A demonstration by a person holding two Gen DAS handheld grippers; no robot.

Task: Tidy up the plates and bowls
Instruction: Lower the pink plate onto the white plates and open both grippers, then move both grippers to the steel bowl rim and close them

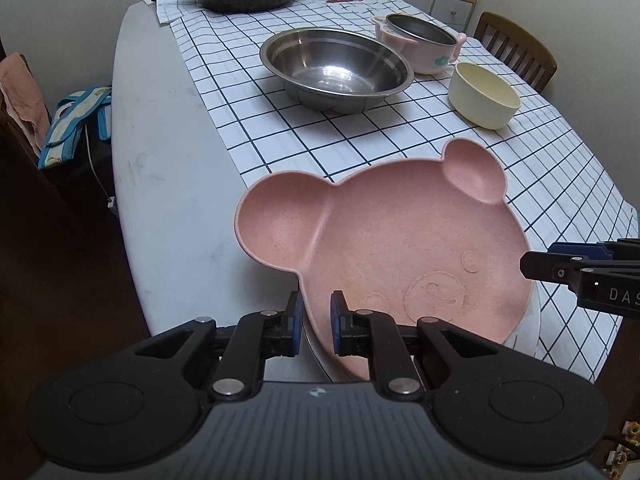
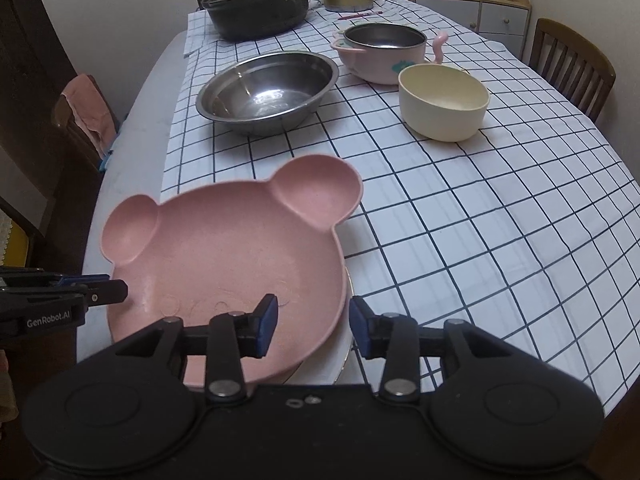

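Checked tablecloth (image 2: 460, 216), open on our right: pink bear plate (image 1: 392, 240), near rim clamped by left gripper (image 1: 316, 320); right gripper (image 2: 313, 326) parted astride its edge, gripping nothing.

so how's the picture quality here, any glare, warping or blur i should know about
Left wrist view: dim indoor light, a bright glare patch in the steel bowl, tablecloth grid lines bowed by the fisheye, dark corners. Right wrist view: the same bowing on the grid, glare in the steel bowl again, the pink plate sharp, far shelf clutter too small to read.
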